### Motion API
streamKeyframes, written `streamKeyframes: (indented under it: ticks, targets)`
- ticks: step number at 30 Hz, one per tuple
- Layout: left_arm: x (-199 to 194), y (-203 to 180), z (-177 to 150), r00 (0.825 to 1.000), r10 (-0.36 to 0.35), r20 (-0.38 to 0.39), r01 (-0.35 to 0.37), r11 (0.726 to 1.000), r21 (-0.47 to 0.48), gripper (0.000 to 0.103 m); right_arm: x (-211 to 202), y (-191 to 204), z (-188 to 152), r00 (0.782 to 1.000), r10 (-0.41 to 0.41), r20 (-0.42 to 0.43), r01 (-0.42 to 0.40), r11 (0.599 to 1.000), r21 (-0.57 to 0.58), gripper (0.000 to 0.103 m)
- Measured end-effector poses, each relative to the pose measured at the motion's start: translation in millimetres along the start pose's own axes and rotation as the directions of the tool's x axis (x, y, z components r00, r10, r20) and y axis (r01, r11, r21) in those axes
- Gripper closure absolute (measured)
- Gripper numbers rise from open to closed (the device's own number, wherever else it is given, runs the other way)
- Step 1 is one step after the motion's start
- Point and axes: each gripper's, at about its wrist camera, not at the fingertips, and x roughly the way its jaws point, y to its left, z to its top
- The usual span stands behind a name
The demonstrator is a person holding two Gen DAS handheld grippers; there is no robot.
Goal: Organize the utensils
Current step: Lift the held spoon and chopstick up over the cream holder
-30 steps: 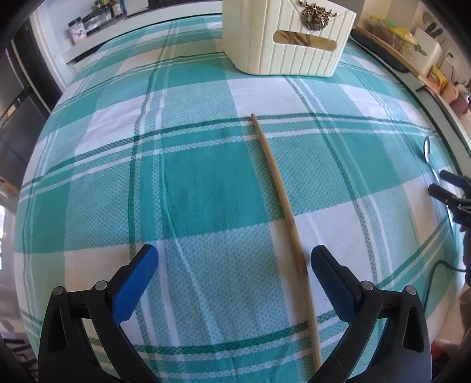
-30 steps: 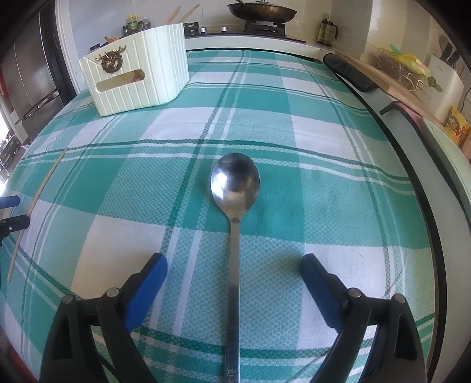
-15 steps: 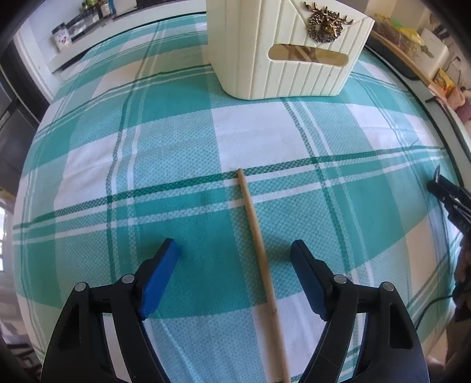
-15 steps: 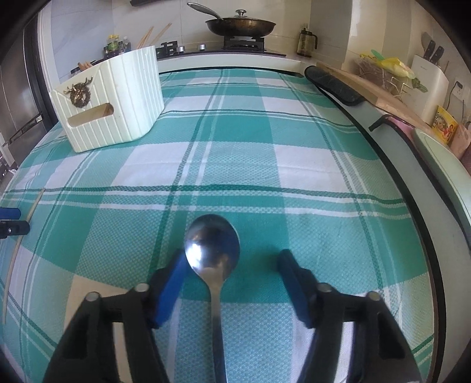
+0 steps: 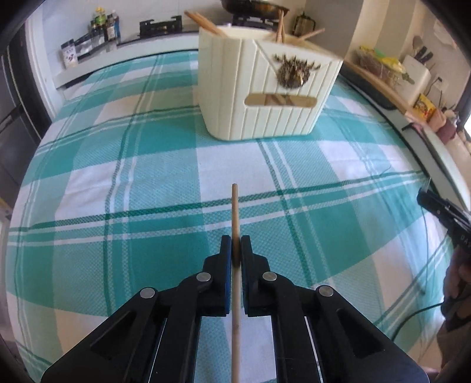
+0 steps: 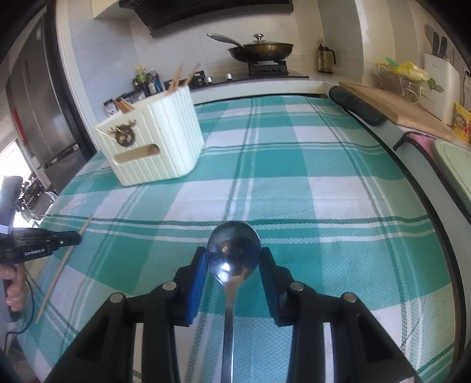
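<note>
— Left wrist view: what's held?
— A chopstick [image 5: 234, 212], clamped in the closed left tool [image 5: 234, 249] above the checked worktop [image 5: 117, 176].
— And the right?
— Right tool [image 6: 232, 259] closing around a spoon's [image 6: 233, 250] bowl. Holder [image 6: 153, 147] stands beyond.

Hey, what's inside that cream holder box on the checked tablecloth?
Several wooden chopsticks stick up out of the cream holder box, and more wood shows through its handle slot. The walls hide the rest, so the count and any other utensils can't be seen.

Left tool [image 5: 234, 250] clamped tight, right tool [image 6: 232, 262] closing.
</note>
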Motion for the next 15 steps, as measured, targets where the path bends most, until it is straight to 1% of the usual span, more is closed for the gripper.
streamKeyframes:
  ticks: [2, 3, 5, 7, 11, 13, 15]
  targets:
    - [-31, 4, 1, 0.996, -0.043, 0.077, 0.044, 0.999, -0.011, 0.099, -19, 10, 3, 0.998, 0.047, 0.044, -0.046, 0.999, -0.022, 0.067]
    - [-48, 5, 2, 0.991, -0.063, 0.115, 0.065, 0.998, -0.015, 0.099, -29, 16, 4, 0.996, 0.067, 0.064, -0.065, 0.997, -0.035, 0.067]
    - [-75, 10, 3, 0.980, -0.096, 0.174, 0.100, 0.995, -0.017, 0.099, -49, 27, 8, 0.990, 0.104, 0.098, -0.098, 0.993, -0.062, 0.067]
    - [-104, 15, 1, 0.965, -0.126, 0.231, 0.134, 0.991, -0.021, 0.099, -69, 38, 10, 0.982, 0.132, 0.134, -0.121, 0.989, -0.087, 0.067]
    - [-139, 23, 1, 0.939, -0.165, 0.302, 0.184, 0.982, -0.036, 0.099, -98, 56, 13, 0.969, 0.164, 0.185, -0.142, 0.982, -0.125, 0.067]
    - [-151, 27, 0, 0.928, -0.176, 0.328, 0.202, 0.978, -0.047, 0.099, -107, 63, 15, 0.964, 0.173, 0.203, -0.146, 0.979, -0.139, 0.067]
    - [-158, 29, 1, 0.921, -0.175, 0.348, 0.204, 0.978, -0.050, 0.099, -114, 69, 19, 0.958, 0.181, 0.222, -0.149, 0.977, -0.153, 0.067]
